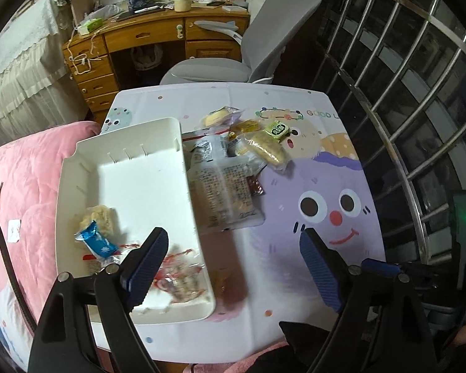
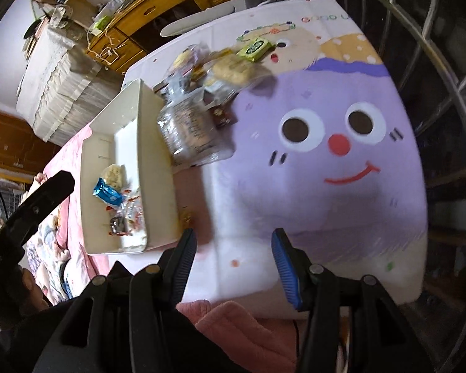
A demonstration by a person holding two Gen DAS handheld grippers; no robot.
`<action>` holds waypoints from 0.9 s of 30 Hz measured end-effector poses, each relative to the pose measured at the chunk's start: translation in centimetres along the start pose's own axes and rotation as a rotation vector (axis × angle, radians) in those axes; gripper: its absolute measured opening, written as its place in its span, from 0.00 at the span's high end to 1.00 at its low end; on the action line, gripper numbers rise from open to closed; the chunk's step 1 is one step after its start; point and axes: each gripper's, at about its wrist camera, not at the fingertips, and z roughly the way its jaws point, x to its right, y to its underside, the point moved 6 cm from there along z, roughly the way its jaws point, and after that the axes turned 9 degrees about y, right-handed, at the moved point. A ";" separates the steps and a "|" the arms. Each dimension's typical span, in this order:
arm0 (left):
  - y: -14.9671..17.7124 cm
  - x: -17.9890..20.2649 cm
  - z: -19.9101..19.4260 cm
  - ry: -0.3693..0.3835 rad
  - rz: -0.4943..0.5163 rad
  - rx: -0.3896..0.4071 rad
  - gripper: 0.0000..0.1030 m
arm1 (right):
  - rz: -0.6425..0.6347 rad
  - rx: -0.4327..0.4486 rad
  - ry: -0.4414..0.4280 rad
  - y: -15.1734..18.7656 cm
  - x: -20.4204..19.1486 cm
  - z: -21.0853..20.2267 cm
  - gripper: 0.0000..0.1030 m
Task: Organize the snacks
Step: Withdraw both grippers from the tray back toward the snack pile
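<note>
Snacks heaped at 12 o'clock on the surface [image 1: 295, 295], under a cartoon-printed cover. White tray [image 1: 133, 161] lying at 9 o'clock on that surface, its left edge overhanging toward the pink bedding [image 1: 31, 161].

Inside the tray, toward its near end: blue-wrapped candy [image 1: 98, 242], touching a pale crumbly snack [image 1: 101, 217] just beyond it; red-and-clear wrapped pieces [image 1: 177, 279] at the near corner, blurred.

Just beside the tray's right wall, at 12 o'clock: large clear packet with printed text [image 1: 223, 192], lying flat. Farther off, piled together: long pale pastry in clear wrap [image 1: 268, 150], small green packet [image 1: 276, 130] resting against it, yellow round cake in clear wrap [image 1: 216, 116], small dark red packet [image 1: 256, 188] peeking from under the large one.

Left claw [image 1: 233, 267] spread wide, gripping nothing, hovering over the near end of the tray and the bare cover beside it; one blue-padded finger above the tray's near corner, the other over the purple cartoon face.

Right claw [image 2: 233, 267] likewise parted and bare, poised over the near edge of the surface, tray at its 10 o'clock, snack heap at its 12 o'clock.

Grey chair [image 1: 258, 46] and wooden desk [image 1: 146, 37] beyond the far edge.
</note>
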 end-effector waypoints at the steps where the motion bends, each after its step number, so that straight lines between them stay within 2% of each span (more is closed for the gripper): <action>1: -0.1 0.6 0.4 -0.021 -0.005 0.005 0.17 | -0.017 0.007 0.002 -0.4 0.6 0.0 0.51; 7: -0.7 3.0 2.7 -0.095 -0.051 0.023 0.17 | -0.132 0.075 0.028 -2.7 3.3 -0.1 0.51; 12: -1.3 4.1 4.9 -0.195 -0.055 0.027 0.16 | -0.207 0.161 0.053 -4.8 4.9 0.3 0.51; 19: -1.2 4.5 8.7 -0.240 -0.076 -0.013 0.15 | -0.286 0.287 0.058 -7.9 5.1 1.2 0.51; 27: -1.4 2.4 12.8 -0.267 -0.178 -0.040 0.14 | -0.440 0.433 0.083 -11.5 3.6 2.9 0.51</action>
